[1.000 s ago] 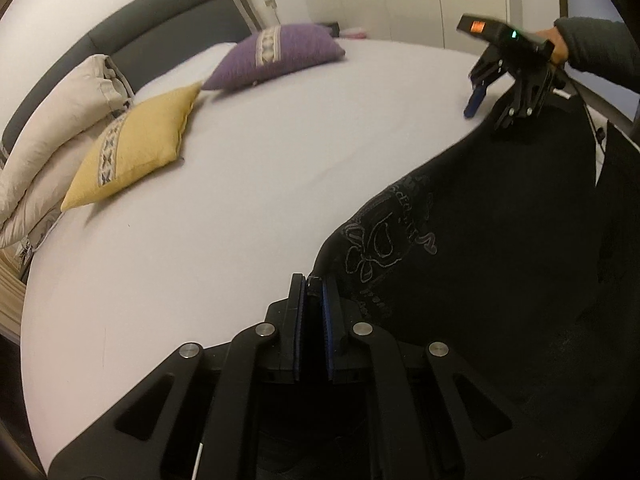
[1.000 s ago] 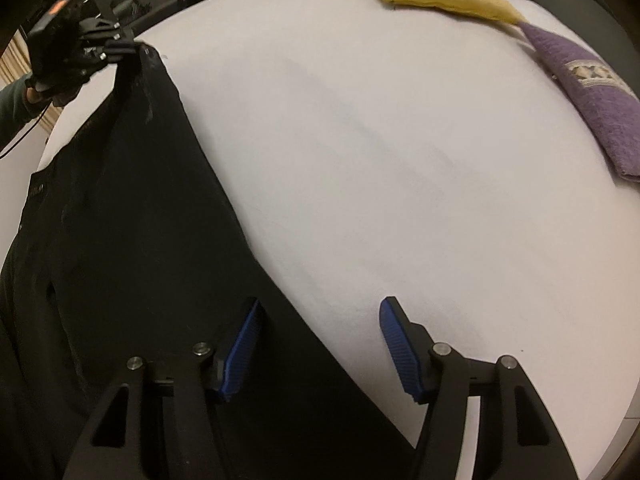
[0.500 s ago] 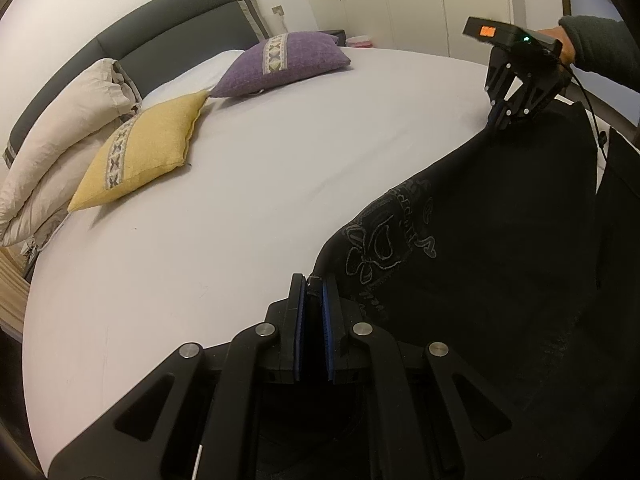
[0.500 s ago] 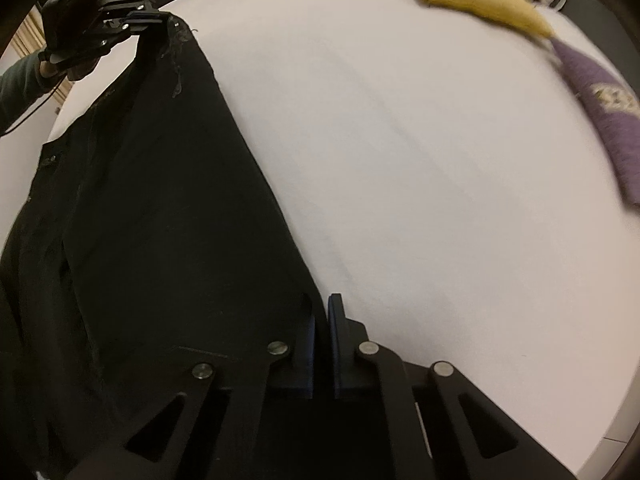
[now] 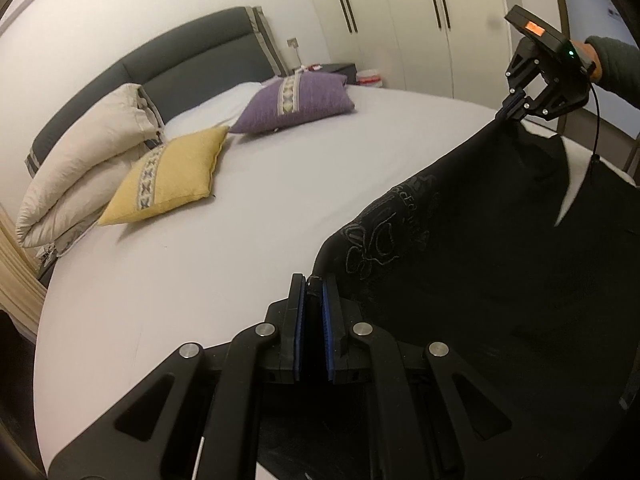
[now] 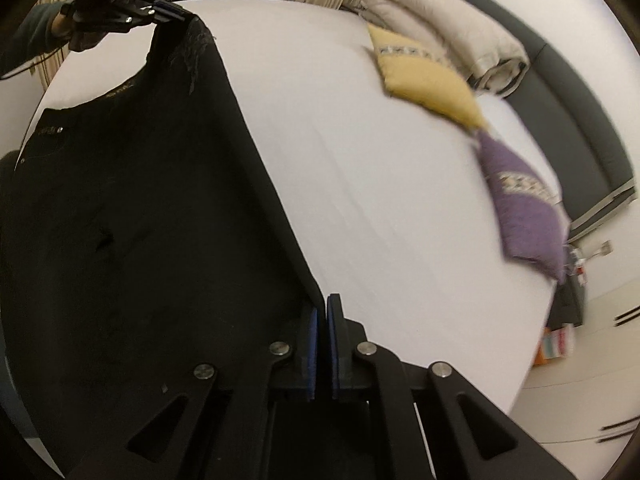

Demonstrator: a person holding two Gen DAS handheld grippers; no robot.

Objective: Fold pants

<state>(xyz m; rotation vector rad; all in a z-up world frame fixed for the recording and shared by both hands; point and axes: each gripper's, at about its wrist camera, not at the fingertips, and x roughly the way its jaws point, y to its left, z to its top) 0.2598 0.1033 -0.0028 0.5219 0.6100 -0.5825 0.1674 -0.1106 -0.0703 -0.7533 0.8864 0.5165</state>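
Observation:
The black pants (image 5: 500, 272) with an embroidered pattern hang stretched between my two grippers above the white bed (image 5: 280, 184). My left gripper (image 5: 313, 284) is shut on one end of the upper edge. It also shows in the right wrist view (image 6: 176, 14), pinching the waist end. My right gripper (image 6: 322, 312) is shut on the other end of the pants (image 6: 132, 216). It shows in the left wrist view (image 5: 508, 114), held high at the far right.
A yellow cushion (image 5: 168, 176), a purple cushion (image 5: 296, 100) and a folded cream duvet (image 5: 84, 160) lie by the grey headboard (image 5: 192, 56). White wardrobes (image 5: 420, 20) stand behind the bed. A nightstand (image 6: 568, 304) is beside it.
My right gripper went from open to shut on the pants' edge. Both grippers have risen, lifting the pants off the bed and pulling the edge taut.

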